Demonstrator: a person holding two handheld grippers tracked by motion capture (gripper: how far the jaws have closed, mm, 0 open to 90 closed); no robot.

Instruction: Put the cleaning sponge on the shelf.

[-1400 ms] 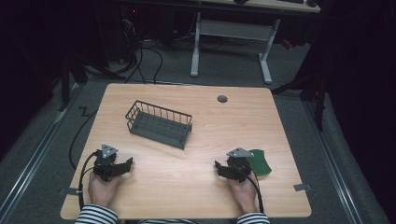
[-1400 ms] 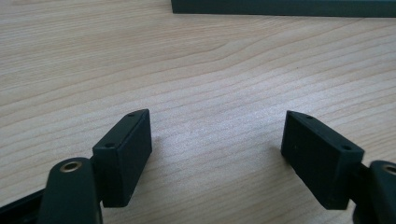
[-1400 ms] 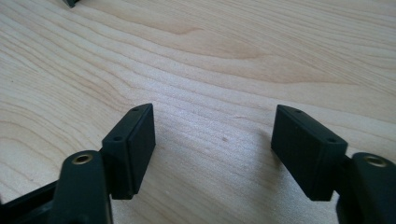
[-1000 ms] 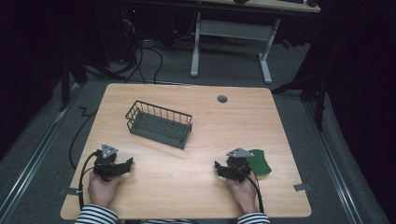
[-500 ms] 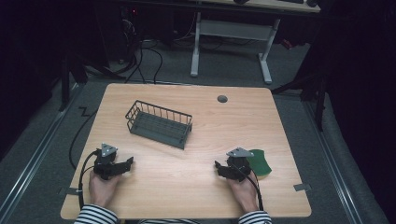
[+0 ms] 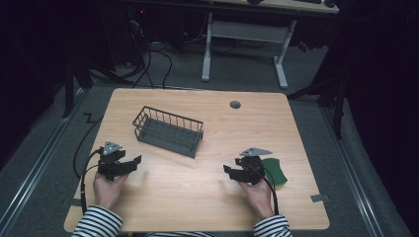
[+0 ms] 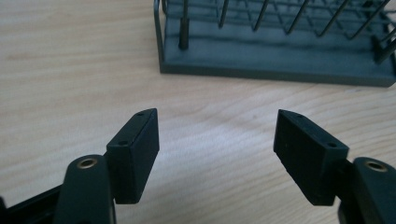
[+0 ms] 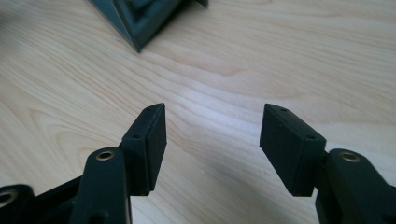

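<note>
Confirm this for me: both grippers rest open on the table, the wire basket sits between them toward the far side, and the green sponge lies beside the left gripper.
One detail is off. The green sponge lies beside the right gripper, not the left gripper, as the high view shows. The rest holds: both grippers are open on the table, with the wire basket farther back.

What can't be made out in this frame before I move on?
- Green object, high view: partly hidden behind the right gripper; its full shape and kind are unclear.
- Wire basket, left gripper view: cut off by the top edge.
- Basket corner, right gripper view: blurred and cut off.
- Small round table fitting: too small to identify.
</note>
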